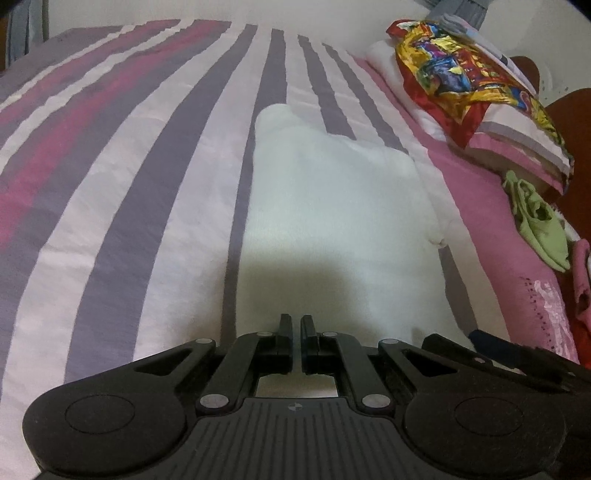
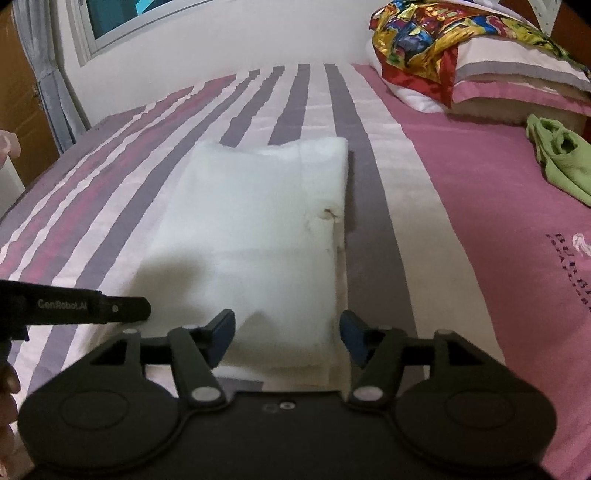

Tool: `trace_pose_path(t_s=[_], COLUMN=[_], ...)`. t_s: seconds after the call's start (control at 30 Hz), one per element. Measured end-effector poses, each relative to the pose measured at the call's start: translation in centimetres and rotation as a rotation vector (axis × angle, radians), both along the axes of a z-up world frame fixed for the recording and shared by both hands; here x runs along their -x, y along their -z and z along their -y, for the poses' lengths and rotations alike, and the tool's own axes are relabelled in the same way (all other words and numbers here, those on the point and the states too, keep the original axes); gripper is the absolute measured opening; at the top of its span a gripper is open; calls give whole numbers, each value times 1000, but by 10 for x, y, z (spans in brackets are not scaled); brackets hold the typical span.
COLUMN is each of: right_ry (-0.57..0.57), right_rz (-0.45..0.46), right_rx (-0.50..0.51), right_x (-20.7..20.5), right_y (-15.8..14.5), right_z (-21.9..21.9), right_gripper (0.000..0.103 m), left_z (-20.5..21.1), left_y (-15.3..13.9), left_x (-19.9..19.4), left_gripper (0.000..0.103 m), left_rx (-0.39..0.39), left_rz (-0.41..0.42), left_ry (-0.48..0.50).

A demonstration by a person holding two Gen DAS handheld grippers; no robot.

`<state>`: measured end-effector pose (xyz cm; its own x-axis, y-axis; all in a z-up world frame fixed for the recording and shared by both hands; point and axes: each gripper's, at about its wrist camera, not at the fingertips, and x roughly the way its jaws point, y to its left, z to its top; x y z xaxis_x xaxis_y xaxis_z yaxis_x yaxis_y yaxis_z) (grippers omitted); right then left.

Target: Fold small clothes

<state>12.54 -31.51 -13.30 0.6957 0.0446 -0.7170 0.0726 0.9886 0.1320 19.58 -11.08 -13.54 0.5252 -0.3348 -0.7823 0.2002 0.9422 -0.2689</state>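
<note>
A white garment (image 1: 332, 206) lies folded into a long rectangle on the striped bedspread (image 1: 129, 166). It also shows in the right wrist view (image 2: 258, 229), with layered edges along its right and near sides. My left gripper (image 1: 296, 325) is shut and empty, just above the garment's near end. My right gripper (image 2: 287, 330) is open, its blue-padded fingers astride the garment's near edge with nothing held. The left gripper's side (image 2: 74, 308) shows at the left of the right wrist view.
A crumpled green garment (image 2: 561, 158) lies on the pink sheet (image 2: 498, 221) to the right; it also shows in the left wrist view (image 1: 539, 221). Pillows under a colourful cloth (image 2: 436, 40) lie at the bed's head. A wall and window (image 2: 122, 18) stand beyond the bed.
</note>
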Motion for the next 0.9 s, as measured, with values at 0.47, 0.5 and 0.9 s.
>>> trace_pose_path(t_s=[0.47, 0.5, 0.9], right_ry=[19, 20, 42], right_rz=[18, 19, 8], right_rx=[-62, -61, -104], right_x=[3, 4, -9], right_y=[-10, -10, -5], right_z=[4, 4, 12], right_gripper=[79, 79, 81], left_z=[-11, -13, -31], left_y=[-12, -13, -11], left_x=[-7, -7, -24], left_gripper=[77, 97, 103], left_rx=[-47, -56, 34], left_rz=[20, 34, 53], left_ry=[-60, -80, -88])
